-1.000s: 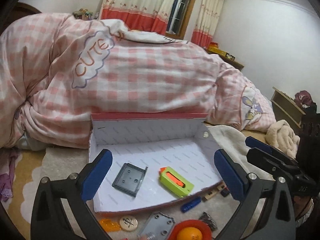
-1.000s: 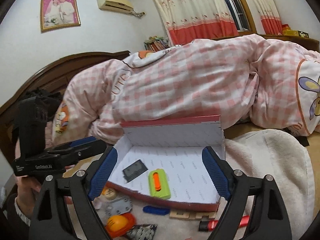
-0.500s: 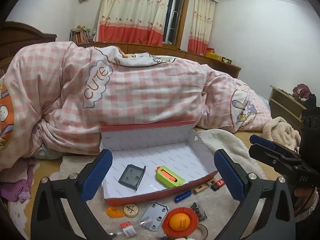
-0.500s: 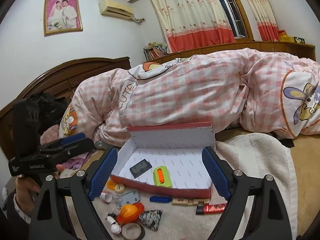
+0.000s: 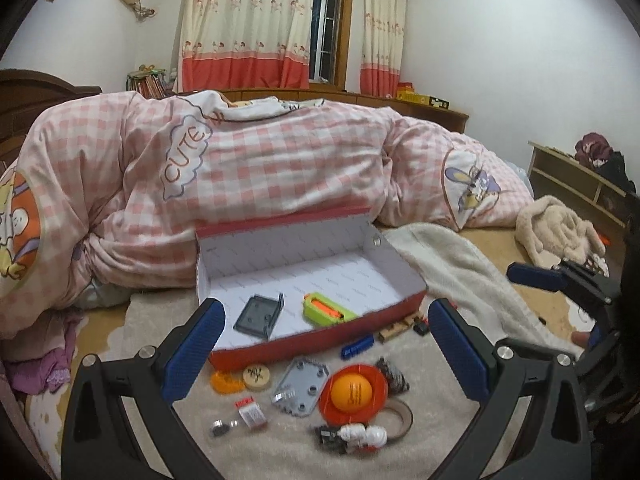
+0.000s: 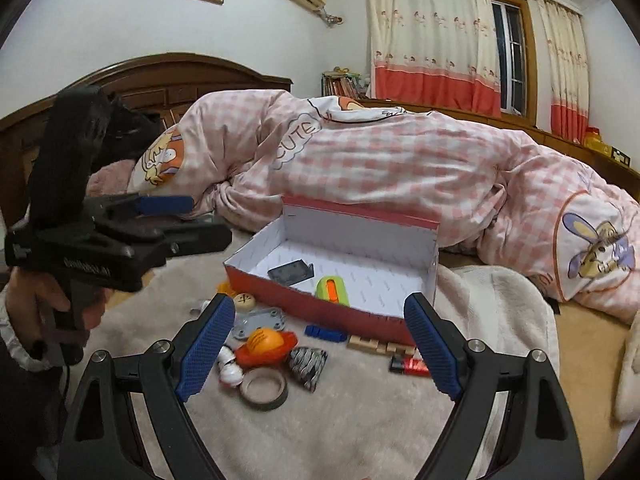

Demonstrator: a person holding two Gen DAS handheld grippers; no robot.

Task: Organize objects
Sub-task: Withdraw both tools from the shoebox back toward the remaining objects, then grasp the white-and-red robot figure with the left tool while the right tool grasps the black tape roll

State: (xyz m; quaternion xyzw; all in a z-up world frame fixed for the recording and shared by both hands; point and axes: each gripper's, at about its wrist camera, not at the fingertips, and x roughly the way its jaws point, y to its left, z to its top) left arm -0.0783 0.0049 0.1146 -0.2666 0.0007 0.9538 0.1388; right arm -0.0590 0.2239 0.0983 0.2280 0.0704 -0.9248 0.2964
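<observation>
Both our grippers are wide and empty. The loose pile sits in front of the red box [image 5: 320,344]. The orange ball [image 6: 266,342] lies at 11 o'clock of the right gripper [image 6: 316,344], and dead ahead of the left gripper [image 5: 324,344], so left looks nearer.

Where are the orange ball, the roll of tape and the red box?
orange ball [image 5: 352,391], left wrist view, its front face.
roll of tape [image 6: 264,389], right wrist view, near rim.
red box [image 6: 320,308], right wrist view, front red wall.
</observation>
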